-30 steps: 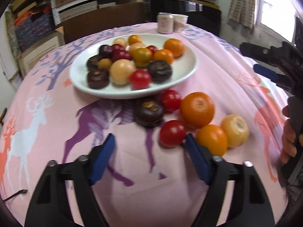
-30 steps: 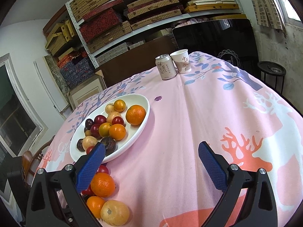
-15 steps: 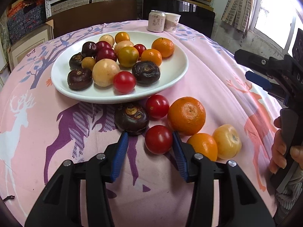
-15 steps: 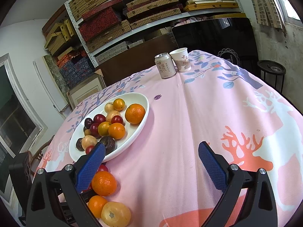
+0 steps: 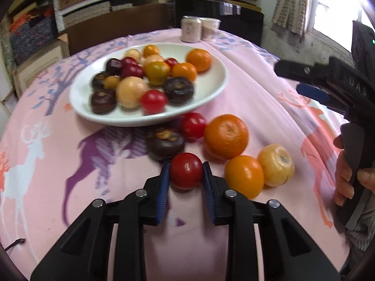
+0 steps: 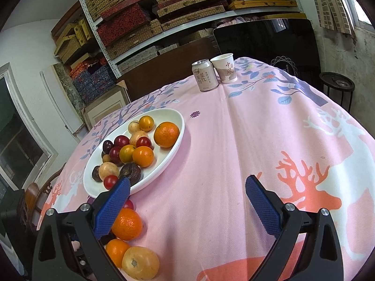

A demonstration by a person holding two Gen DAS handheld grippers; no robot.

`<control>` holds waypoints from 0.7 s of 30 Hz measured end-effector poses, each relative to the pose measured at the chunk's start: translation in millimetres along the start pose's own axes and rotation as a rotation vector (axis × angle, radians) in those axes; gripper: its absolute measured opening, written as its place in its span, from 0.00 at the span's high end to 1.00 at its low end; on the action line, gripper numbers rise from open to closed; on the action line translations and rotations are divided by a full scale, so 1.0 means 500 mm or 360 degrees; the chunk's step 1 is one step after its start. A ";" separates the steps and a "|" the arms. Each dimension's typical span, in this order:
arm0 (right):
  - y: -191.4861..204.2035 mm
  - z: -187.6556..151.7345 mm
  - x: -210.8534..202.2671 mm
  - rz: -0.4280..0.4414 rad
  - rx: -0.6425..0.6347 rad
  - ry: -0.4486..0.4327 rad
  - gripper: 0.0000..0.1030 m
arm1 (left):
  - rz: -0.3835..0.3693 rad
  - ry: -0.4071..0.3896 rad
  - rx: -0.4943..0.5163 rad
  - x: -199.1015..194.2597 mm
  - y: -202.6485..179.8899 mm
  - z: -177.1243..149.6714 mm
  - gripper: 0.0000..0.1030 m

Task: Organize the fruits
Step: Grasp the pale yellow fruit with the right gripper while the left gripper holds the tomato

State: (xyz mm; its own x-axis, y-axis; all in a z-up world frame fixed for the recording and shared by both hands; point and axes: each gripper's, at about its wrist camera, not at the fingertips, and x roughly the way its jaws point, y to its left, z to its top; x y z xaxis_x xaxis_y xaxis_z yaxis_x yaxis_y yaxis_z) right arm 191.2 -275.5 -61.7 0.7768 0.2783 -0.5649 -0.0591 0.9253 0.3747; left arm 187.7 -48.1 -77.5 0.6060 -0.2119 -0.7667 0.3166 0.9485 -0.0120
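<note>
Left gripper (image 5: 186, 172): has just closed, pinching tomato (image 5: 186, 170) on cloth (image 5: 58, 164), 6 o'clock of plate (image 5: 218, 82).
Right gripper (image 6: 187, 196): fingers spread, nothing between.
Orange (image 5: 226, 136): 1 o'clock of tomato.

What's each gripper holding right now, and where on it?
Left gripper: shut on the red tomato, blue fingers pressing its two sides, just closed. Right gripper: open, nothing between its fingers.
</note>
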 end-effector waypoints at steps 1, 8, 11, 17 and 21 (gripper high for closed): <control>0.001 -0.002 -0.001 0.0008 -0.0006 0.0005 0.03 | 0.0036 -0.0015 -0.0033 -0.006 0.011 -0.001 0.74; 0.053 -0.060 -0.027 0.0079 -0.0227 0.0111 0.03 | 0.0145 0.0008 -0.0274 -0.014 0.090 -0.011 0.74; 0.078 -0.080 -0.048 0.0089 -0.0329 0.0148 0.03 | 0.0147 0.0025 -0.0257 -0.009 0.089 -0.012 0.74; 0.104 -0.115 -0.052 0.0025 -0.0481 0.0327 0.05 | 0.0143 0.0034 -0.0271 -0.006 0.093 -0.013 0.74; 0.121 -0.132 -0.034 -0.0032 -0.0597 0.0421 0.17 | 0.0141 0.0036 -0.0266 -0.005 0.091 -0.013 0.74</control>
State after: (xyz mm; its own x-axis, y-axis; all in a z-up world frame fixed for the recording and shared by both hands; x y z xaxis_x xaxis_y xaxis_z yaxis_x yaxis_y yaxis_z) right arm 132.7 -207.2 -78.1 0.5963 0.2707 -0.7557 -0.3068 0.9468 0.0971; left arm 196.0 -3.1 -80.3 0.6087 -0.1225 -0.7839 0.1363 0.9895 -0.0488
